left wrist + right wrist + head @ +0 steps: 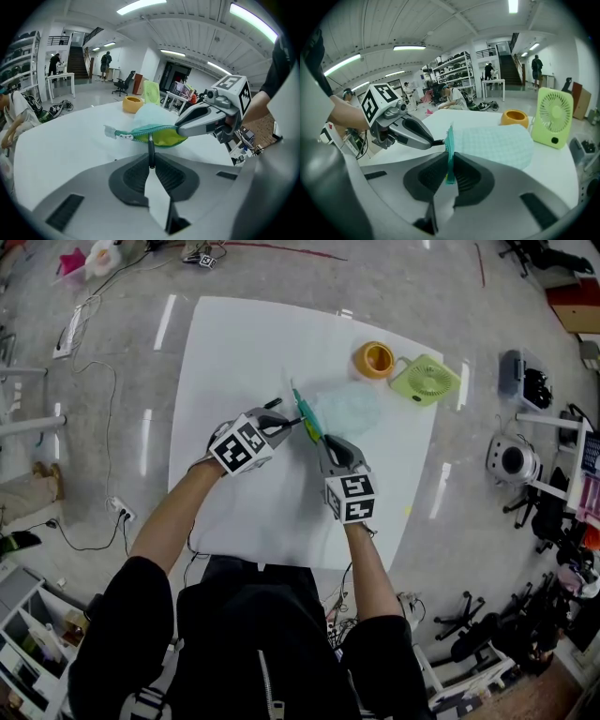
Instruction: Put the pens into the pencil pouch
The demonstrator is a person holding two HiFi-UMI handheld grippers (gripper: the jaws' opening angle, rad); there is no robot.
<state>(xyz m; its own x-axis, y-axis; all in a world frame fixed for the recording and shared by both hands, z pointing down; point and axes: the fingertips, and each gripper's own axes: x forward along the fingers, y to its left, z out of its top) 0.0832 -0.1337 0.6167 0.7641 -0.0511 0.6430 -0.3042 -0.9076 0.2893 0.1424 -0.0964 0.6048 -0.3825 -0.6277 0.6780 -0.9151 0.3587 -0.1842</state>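
Your left gripper (151,161) is clamped on the black pen (151,147), its length aimed straight at the pouch (157,133) mouth, which your right gripper (450,171) pinches open.

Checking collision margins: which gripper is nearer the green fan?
Right. The right gripper holds the pouch by its edge, on the side toward the fan; the left gripper, holding a pen, sits beyond it.

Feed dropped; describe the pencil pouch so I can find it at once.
On the white square table, look beside the orange round container and green plastic fan. The pale teal mesh pouch sits there: the only soft, flat item, its green zip edge pinched by the right hand-held gripper.
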